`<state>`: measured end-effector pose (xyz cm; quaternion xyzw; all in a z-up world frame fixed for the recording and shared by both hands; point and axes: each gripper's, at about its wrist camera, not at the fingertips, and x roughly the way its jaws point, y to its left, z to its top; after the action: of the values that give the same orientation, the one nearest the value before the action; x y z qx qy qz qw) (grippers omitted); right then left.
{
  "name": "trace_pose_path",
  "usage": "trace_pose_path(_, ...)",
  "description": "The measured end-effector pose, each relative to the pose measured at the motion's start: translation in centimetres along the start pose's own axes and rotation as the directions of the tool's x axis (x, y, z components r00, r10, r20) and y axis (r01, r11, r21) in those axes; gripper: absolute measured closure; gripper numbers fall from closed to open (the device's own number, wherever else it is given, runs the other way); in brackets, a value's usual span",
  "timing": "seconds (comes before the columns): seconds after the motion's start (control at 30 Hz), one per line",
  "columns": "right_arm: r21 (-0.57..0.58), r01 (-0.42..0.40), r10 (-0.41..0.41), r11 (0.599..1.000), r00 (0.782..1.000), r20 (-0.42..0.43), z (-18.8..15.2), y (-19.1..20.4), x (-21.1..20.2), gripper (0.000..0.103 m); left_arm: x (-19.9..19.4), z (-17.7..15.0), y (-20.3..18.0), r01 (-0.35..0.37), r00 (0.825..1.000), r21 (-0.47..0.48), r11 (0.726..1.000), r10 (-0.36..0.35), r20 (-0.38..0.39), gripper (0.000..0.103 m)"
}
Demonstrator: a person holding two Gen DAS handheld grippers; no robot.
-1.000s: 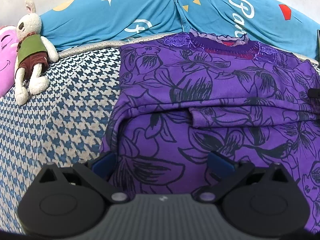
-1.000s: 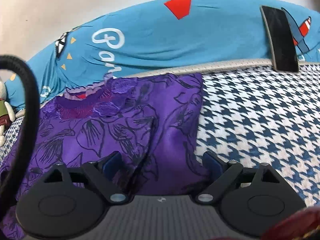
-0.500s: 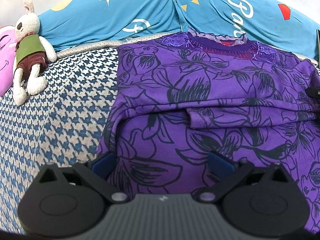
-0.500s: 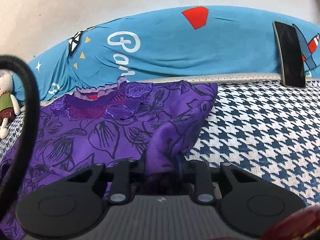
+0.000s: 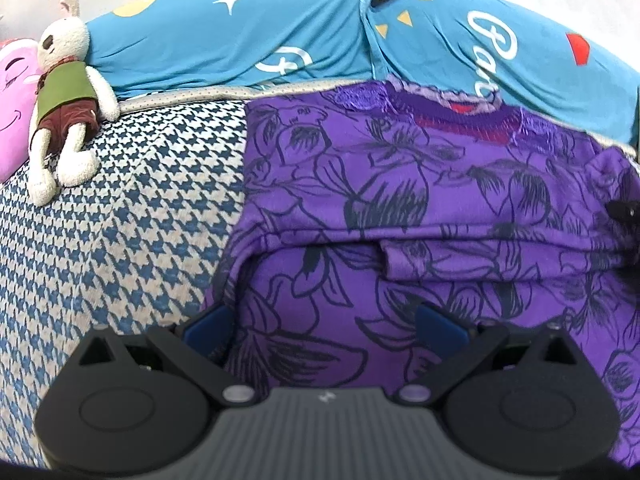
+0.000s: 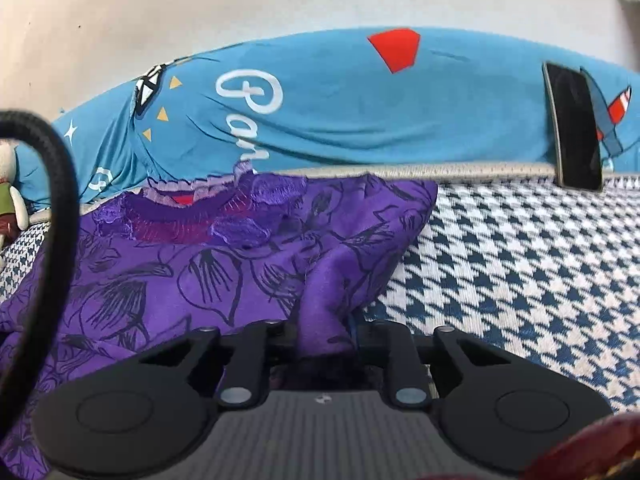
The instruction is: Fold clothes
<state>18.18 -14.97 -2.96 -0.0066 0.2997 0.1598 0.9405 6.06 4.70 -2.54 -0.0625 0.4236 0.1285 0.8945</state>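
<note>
So the purple floral top [image 5: 400, 184] is spread out on the houndstooth bedcover [image 5: 120, 240], collar end away from both tongs, up against the blue cartoon-print pillows [image 5: 280, 32]. A sleeve is folded across its middle, making a horizontal ridge just ahead of the left gripper [image 5: 324, 324].

That left gripper has its blue-padded fingers wide apart, straddling the near left edge of the top: the left finger sits right at the fabric's edge where it meets the bedcover, the right one over the purple cloth. Nothing is pinched between them.

The right gripper [image 6: 324, 332] is a different story: its fingers are drawn in tight on a bunched fold of the top's right edge, and the cloth rises in a little peak straight out of the jaws. Right of it there's only bare houndstooth.

Further out: a black phone [image 6: 574, 128] leans on the pillows, ahead and to the right of the right gripper. A plush rabbit [image 5: 64, 92] in a green vest lies far ahead-left of the left gripper, next to a pink cushion [image 5: 14, 112]. A black cable [image 6: 56, 208] loops through the left side of the right wrist view.
</note>
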Motion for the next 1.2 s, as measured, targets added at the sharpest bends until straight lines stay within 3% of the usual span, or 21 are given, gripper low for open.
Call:
trace_pose_path(0.43,-0.109,0.01,-0.001,0.994,0.996,0.084,1.4,5.9,-2.4,0.084,-1.3,1.4,3.5,-0.002,0.999,-0.103,0.995,0.006,0.038,0.0)
trace_pose_path(0.7,-0.187,-0.093,0.115,0.978,0.988,0.106,3.4,13.9,-1.8,0.085,-2.6,1.5,6.9,-0.035,0.998,-0.173,0.984,0.044,0.05,0.0)
trace_pose_path(0.9,-0.246,-0.206,0.238,0.947,0.965,0.106,4.2,21.3,-1.0,0.085,-4.0,1.5,10.0,-0.057,0.995,-0.239,0.969,0.074,0.063,0.0)
trace_pose_path(1.2,-0.303,-0.287,0.306,0.909,0.952,0.016,1.8,29.4,3.4,0.085,-4.8,0.8,14.5,-0.09,0.993,-0.331,0.939,0.11,0.041,0.0)
